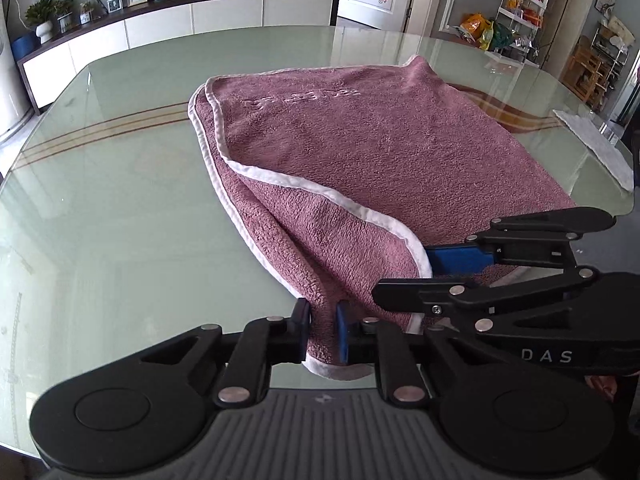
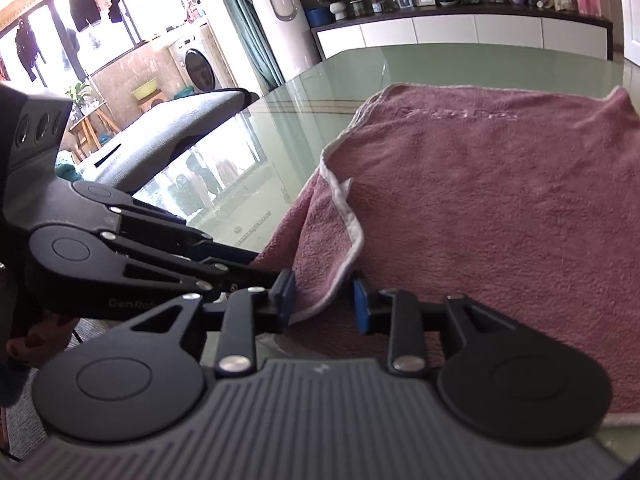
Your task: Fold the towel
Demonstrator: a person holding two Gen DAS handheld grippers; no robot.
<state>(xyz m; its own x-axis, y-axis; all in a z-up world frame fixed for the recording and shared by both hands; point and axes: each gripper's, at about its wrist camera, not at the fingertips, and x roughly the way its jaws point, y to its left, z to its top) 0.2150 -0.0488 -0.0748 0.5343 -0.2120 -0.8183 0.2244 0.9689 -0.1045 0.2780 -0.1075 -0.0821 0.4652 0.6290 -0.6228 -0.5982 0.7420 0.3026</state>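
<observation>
A pink towel (image 1: 360, 152), already doubled over, is lying on a glass desk (image 1: 120, 180), its near end reaching the desk edge. The left tool (image 1: 323, 330) is pinching the bunched near corner. The right tool (image 2: 325, 300) is straddling the white hem beside it, jaws seemingly loose. The plush cloth looks soft, light and floppy; hemmed corners are offering the firmest hold.
</observation>
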